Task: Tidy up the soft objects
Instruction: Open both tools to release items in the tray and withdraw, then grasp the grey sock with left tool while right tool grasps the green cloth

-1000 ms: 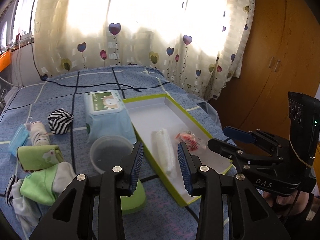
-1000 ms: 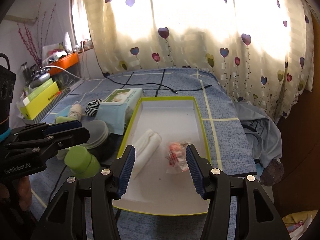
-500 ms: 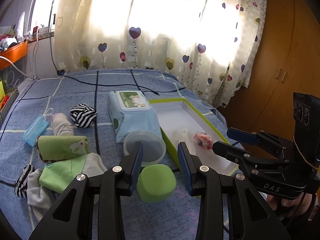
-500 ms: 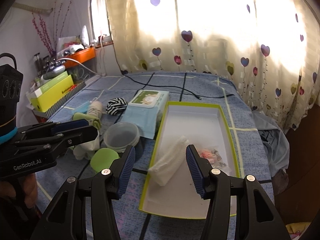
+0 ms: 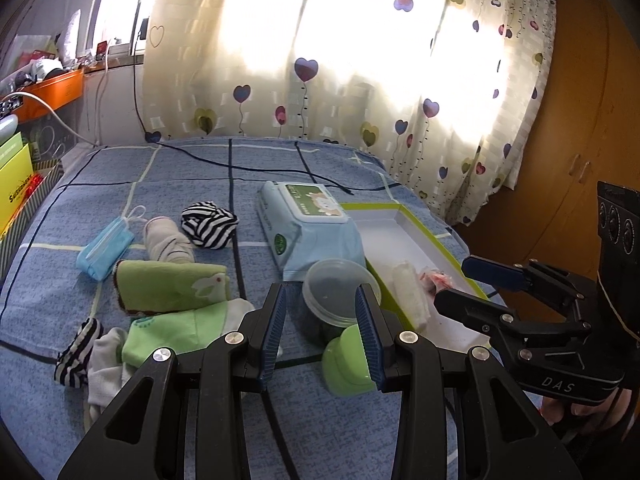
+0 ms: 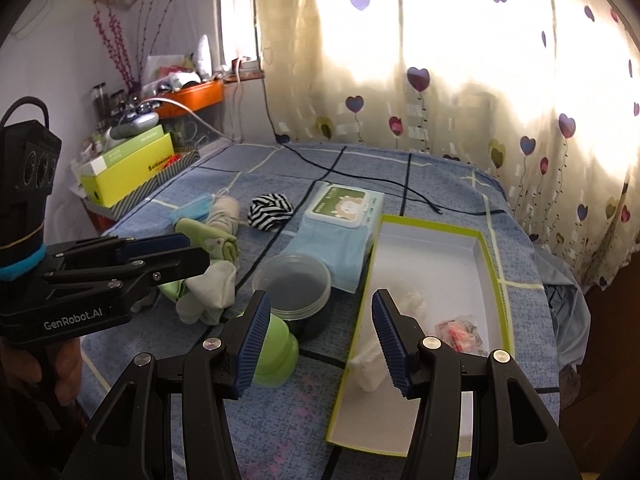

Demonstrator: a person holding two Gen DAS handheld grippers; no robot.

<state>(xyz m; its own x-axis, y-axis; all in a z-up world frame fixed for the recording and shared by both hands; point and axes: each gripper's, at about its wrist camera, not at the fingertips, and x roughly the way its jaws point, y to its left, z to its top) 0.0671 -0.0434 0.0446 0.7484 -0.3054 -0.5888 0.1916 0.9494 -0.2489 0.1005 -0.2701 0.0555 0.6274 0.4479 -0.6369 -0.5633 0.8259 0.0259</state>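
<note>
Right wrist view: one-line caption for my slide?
Open right gripper hovers over a bed, between a clear tub and a green-edged tray.

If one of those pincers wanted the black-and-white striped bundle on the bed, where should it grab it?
Probably from above, pinching across the middle of the striped bundle. It lies as a loose rounded ball on the blue bedspread, apart from the rolled sock and wipes pack, so both fingers have room.

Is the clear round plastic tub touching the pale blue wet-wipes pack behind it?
Cannot tell. In the right wrist view the clear round plastic tub overlaps the pale blue wet-wipes pack; no gap shows, but contact isn't plain either.
</note>
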